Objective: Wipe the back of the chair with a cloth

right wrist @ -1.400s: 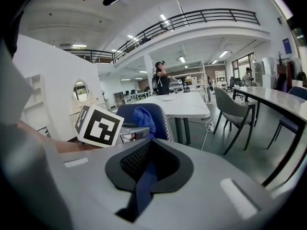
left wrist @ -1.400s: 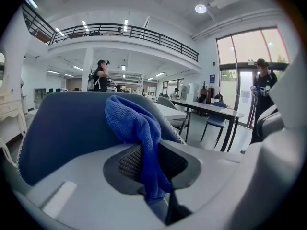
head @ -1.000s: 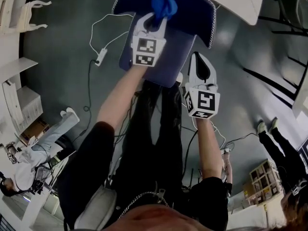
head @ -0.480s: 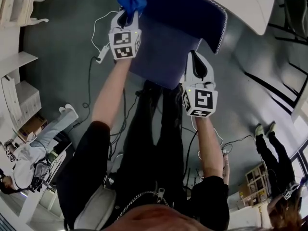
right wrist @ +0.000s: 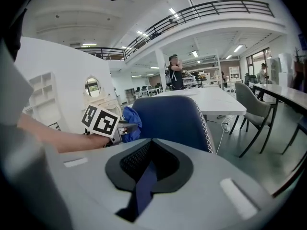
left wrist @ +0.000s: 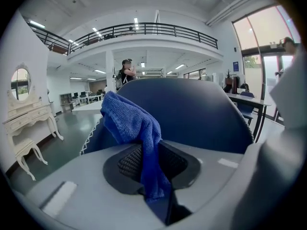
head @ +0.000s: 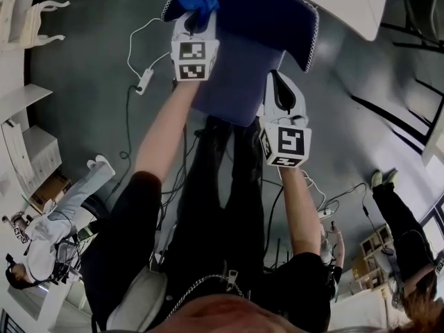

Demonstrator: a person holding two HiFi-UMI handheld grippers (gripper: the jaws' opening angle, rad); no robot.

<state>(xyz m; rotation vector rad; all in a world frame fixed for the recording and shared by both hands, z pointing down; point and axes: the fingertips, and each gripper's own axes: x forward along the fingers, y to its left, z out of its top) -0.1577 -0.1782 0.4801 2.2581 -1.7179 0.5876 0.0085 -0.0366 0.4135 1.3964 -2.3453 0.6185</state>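
Cloth [head: 198, 0] sits clamped in the left gripper's [head: 196, 19] closed jaws, bunched on the chair back's [head: 267, 12] top edge at eleven o'clock, placed for wiping. The right gripper [head: 276, 80], jaws nearly together and seemingly empty, rests by the seat [head: 232, 82] at four o'clock, probably steadying it.

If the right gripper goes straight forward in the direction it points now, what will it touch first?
The right gripper would most likely meet the blue chair back first, as that lies straight ahead in the right gripper view. How far off it is cannot be told.
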